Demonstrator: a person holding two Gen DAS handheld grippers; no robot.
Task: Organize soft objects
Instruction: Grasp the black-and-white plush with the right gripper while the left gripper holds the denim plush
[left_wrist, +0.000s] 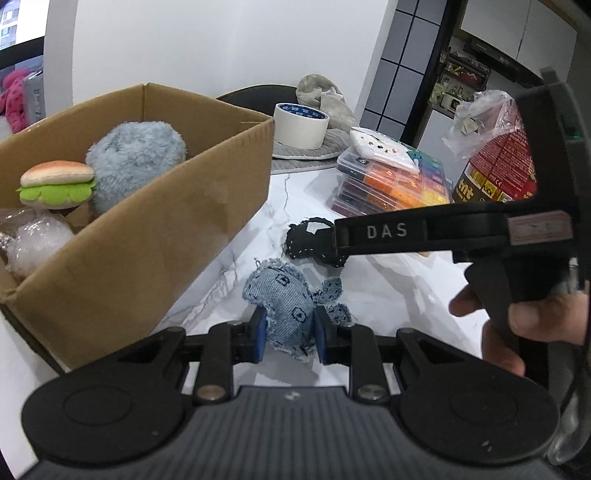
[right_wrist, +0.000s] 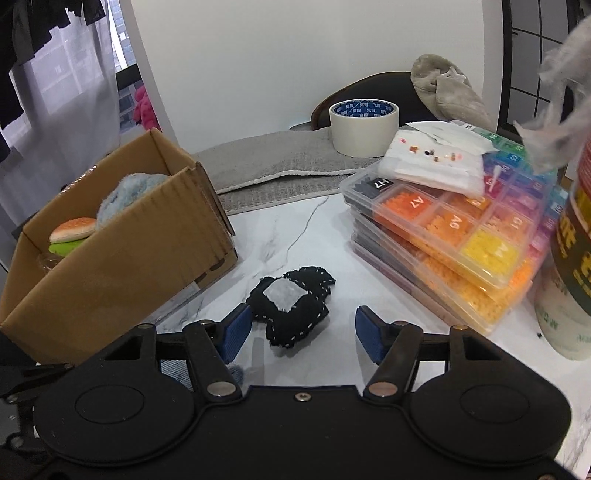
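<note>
Your left tongs (left_wrist: 289, 334) are clamped on the denim plush (left_wrist: 291, 310), resting on the table (left_wrist: 388, 295). Your right tongs (right_wrist: 300, 334) stand half open around the black stitched plush (right_wrist: 291, 308); left pad touching, right pad clear. Cardboard box (right_wrist: 122, 273) at 9 o'clock.

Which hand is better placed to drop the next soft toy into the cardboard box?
Left. The left gripper is shut on the denim toy, right beside the cardboard box. The right gripper is open, with the black toy lying ungripped on the table between its fingers.
</note>
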